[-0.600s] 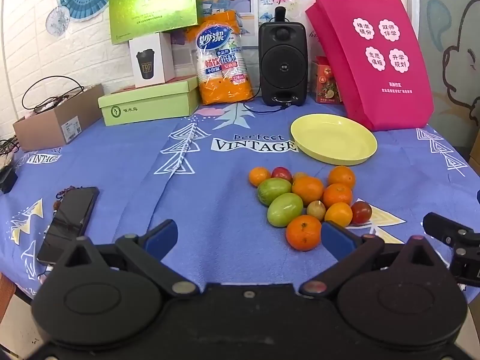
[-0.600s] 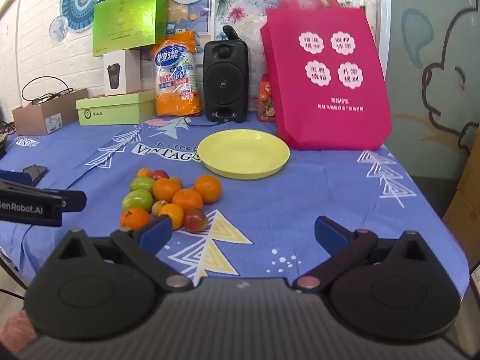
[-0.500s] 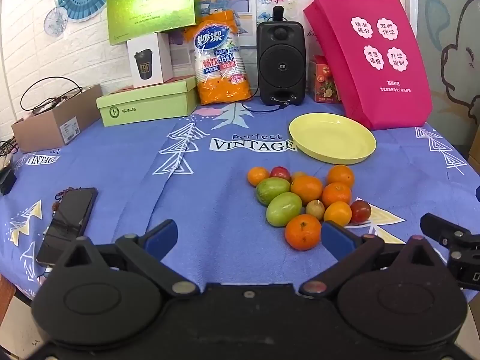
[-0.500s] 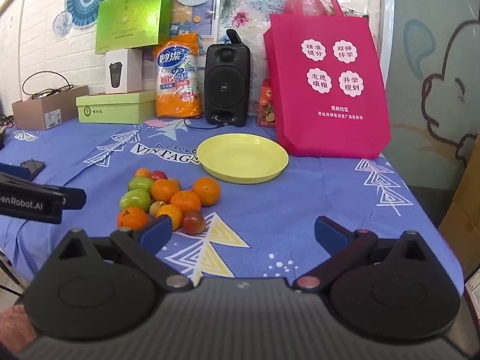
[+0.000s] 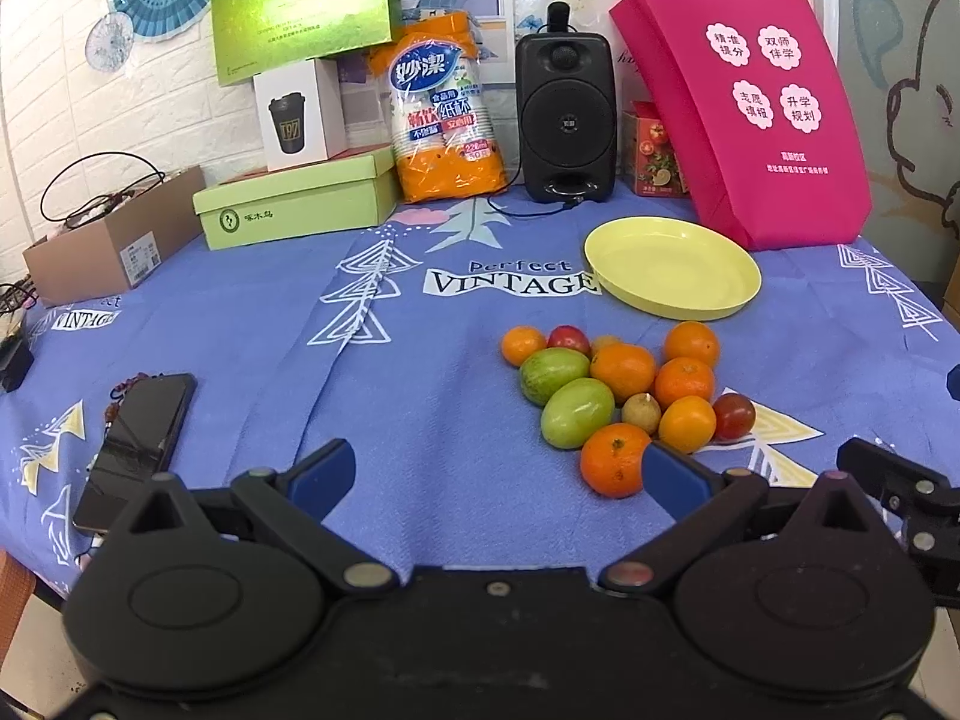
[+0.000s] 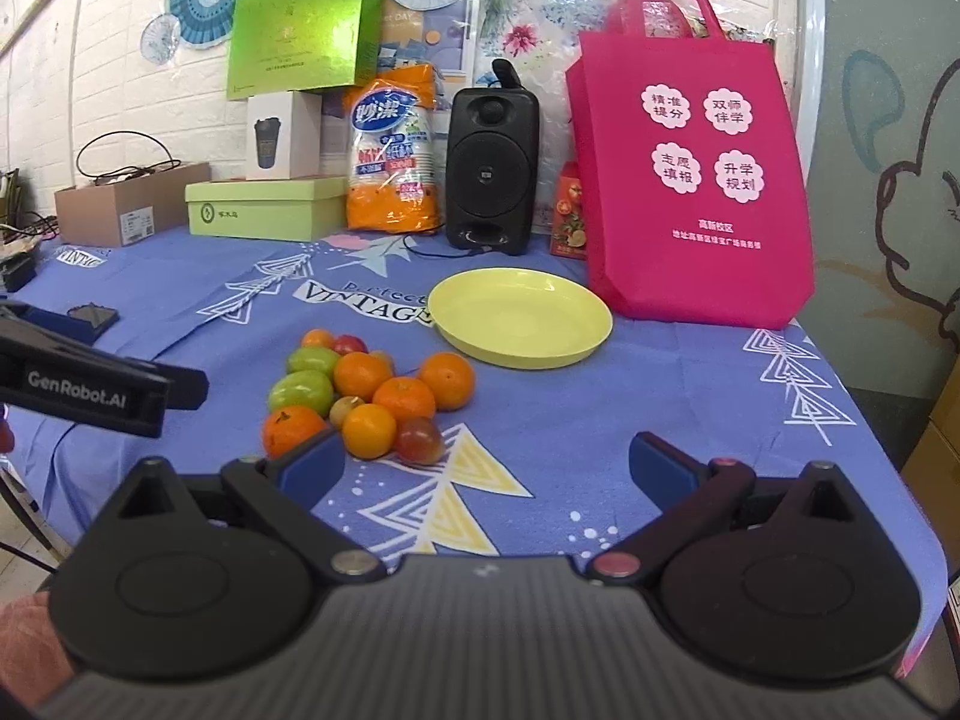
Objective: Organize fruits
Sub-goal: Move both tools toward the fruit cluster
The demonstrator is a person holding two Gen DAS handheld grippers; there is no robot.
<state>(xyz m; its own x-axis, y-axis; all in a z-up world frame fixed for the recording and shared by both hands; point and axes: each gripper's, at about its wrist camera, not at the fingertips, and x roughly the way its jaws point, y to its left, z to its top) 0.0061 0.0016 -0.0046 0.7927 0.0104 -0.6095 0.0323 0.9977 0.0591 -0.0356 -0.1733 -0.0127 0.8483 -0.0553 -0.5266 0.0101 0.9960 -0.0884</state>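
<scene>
1. The left gripper [image 5: 498,468] hovered low over the blue tablecloth [image 5: 420,348], its blue-padded fingers [image 5: 318,471] spread wide apart and holding nothing.
2. The right gripper [image 6: 489,465] was likewise spread wide and held nothing; its left finger [image 6: 312,465] appeared just in front of the nearest orange [image 6: 291,429], though contact could not be judged.
3. The fruit pile [image 5: 624,396] lay on the cloth just in front of the yellow plate [image 5: 672,267], close to its near rim but not on it.
4. In that pile, two green fruits [image 5: 576,411] sat on the side away from the plate's right edge, several oranges [image 5: 624,369] filled the middle, and a dark red fruit [image 5: 735,415] sat at the right end.
5. A small yellowish fruit [image 5: 641,410] was wedged between the oranges and the nearer green fruit.
6. The plate held nothing.
7. Behind the plate stood a pink bag [image 5: 750,102], with a black speaker [image 5: 565,120] behind the plate to the left.
8. A dark phone [image 5: 135,450] lay well to the left of the plate, near the table edge.
</scene>
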